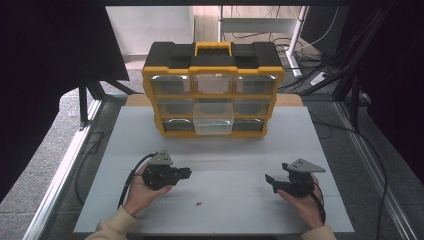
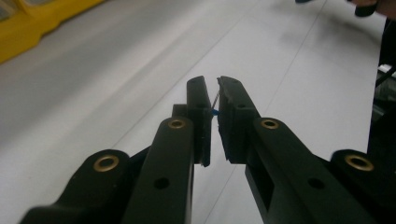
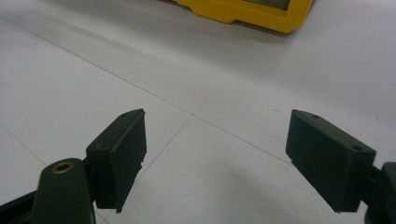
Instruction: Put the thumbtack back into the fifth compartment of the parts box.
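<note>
- High view: a person's two forearms came in from the bottom edge of a white table (image 1: 215, 150). The left hand (image 1: 142, 192) gripped the left gripper (image 1: 186, 173) palm-up, lifted just above the table, its jaws pointing toward the table's middle. The right hand (image 1: 305, 200) held the right gripper (image 1: 270, 179) low over the table, its jaws pointing inward toward the left one. The two grippers were well apart.
- High view: a yellow and black drawer organiser (image 1: 213, 90) stood at the far side of the table, with three rows of clear drawers. The bottom middle drawer (image 1: 213, 125) was pulled out toward the person; its contents could not be made out. A tiny red item (image 1: 199, 203) lay on the table between the hands, near the front edge.
- Left gripper view: the left gripper (image 2: 212, 88) had its jaws nearly together, pinching a small pin (image 2: 214, 105) with a thin metal shaft and a blue bit at its base. The pin was held clear of the white table (image 2: 116, 93), and a yellow corner of the organiser (image 2: 32, 23) showed at the top left.
- Right gripper view: the right gripper (image 3: 215, 126) had its jaws spread wide with nothing between them, hovering over bare white table (image 3: 210, 84). The organiser's yellow base (image 3: 243, 11) ran along the top edge.
</note>
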`<action>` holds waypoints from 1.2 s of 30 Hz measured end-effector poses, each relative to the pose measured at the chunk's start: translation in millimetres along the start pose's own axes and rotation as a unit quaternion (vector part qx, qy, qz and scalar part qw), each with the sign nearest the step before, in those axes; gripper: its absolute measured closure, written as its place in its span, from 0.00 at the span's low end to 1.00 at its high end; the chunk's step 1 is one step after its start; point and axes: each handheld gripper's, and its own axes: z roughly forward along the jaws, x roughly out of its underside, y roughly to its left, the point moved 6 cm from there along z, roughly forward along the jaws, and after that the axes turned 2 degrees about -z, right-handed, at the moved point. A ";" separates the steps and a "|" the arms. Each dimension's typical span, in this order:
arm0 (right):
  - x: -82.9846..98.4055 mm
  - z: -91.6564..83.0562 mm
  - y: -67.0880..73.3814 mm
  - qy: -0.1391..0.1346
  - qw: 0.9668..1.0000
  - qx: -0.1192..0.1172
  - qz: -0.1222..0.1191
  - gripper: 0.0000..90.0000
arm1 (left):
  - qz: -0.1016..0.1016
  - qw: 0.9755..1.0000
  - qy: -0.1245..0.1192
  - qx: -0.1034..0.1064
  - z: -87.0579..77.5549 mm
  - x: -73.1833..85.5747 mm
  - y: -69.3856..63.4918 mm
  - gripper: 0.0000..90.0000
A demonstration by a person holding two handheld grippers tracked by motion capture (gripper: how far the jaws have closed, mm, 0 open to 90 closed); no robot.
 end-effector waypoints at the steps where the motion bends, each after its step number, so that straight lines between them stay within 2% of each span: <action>1: 0.0 0.0 0.0 0.000 1.000 0.000 0.000 0.23 | -0.002 1.000 -0.004 0.001 -1.3 -1.7 0.1 0.92; 10: 0.2 -1.0 0.4 0.000 1.000 0.001 0.001 0.23 | -0.006 0.999 -0.036 -0.013 -11.7 -20.5 0.7 0.92; 14: 0.2 -1.3 -0.4 -0.001 1.000 -0.001 0.003 0.23 | -0.012 0.998 -0.052 -0.014 -17.6 -28.0 3.2 0.92; 21: 0.2 -1.0 -0.2 -0.001 1.000 -0.001 0.001 0.23 | -0.008 0.997 -0.071 -0.018 -25.5 -41.5 4.2 0.92; 36: 0.1 -1.9 -1.4 -0.002 1.000 0.001 0.004 0.23 | -0.016 0.993 -0.112 -0.022 -38.8 -71.0 9.5 0.92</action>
